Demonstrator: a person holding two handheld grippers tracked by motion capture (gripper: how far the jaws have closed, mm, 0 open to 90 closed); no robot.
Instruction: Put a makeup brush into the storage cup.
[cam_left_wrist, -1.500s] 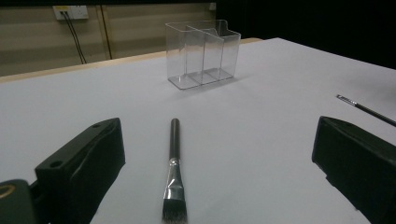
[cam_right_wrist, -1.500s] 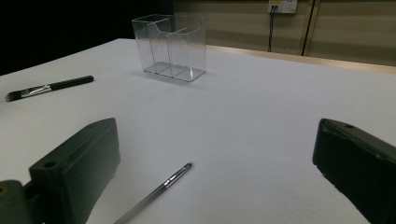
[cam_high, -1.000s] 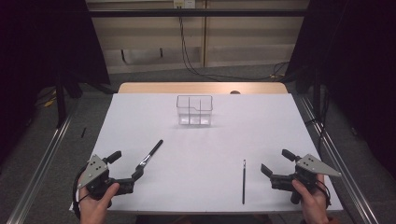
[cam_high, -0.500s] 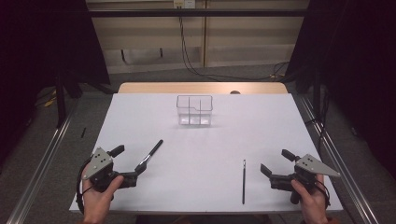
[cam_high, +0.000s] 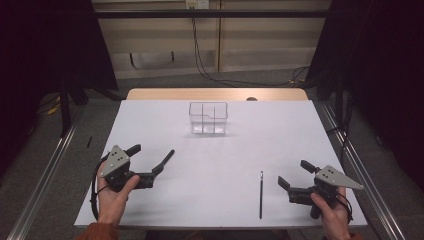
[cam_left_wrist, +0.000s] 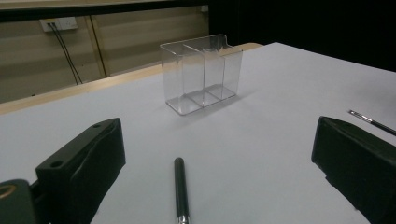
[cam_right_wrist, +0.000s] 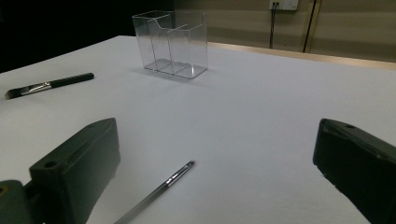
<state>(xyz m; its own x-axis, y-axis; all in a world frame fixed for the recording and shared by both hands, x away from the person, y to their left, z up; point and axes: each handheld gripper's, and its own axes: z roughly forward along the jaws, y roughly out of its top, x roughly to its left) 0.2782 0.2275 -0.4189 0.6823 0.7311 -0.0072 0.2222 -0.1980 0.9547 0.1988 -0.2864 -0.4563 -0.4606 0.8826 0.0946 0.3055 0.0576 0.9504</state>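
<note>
Left gripper (cam_high: 150, 176) fingers open, straddling thick brush (cam_left_wrist: 180, 190) at frame bottom centre. Right gripper (cam_high: 292, 187) open near thin brush (cam_high: 260, 194). Advice: lower, centre handle, close squarely; organizer (cam_high: 208, 119) upper centre.

White table (cam_high: 300, 135), clear organizer (cam_high: 208, 118) (three compartments), two brushes (cam_high: 260, 194)

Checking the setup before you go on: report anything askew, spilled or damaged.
Nothing stands out. The clear organizer stands upright and empty; the thick brush and thin brush lie flat on the white table, apart.
</note>
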